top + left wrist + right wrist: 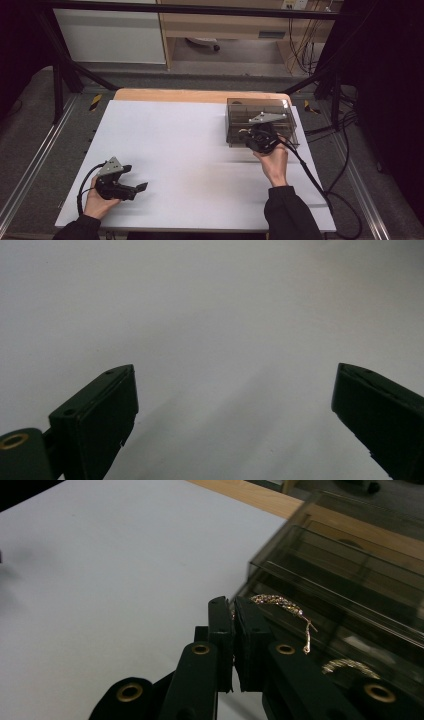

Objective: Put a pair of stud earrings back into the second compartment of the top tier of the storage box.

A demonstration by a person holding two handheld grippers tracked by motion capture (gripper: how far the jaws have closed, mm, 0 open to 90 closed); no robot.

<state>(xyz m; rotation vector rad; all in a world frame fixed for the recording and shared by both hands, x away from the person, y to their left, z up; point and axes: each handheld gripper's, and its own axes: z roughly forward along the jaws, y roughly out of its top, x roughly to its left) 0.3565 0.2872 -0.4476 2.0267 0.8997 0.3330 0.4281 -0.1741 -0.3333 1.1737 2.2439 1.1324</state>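
While the right gripper works at the box, progress reads as follows.
Work in hand: placing a thin gold chain with sparkling links into, or lifting it out of, the smoked transparent plastic organiser box; I cannot tell which.
Right gripper: jaws pressed together on one end of the chain, held at the box's near wall, by the near-left corner in the high view.
Chain: arches from the closed jaws over the box edge, free end dangling just inside.
Second gold piece: lies in a near compartment, apart from the held chain.
Left gripper: jaws spread wide, nothing between them, resting low over the white table sheet, well apart from the box.
Done, by judgement: chain gripped and brought to the box rim.
Left: either lowering and release into a compartment, or carrying clear.
Risk: dangling end may snag on a divider.
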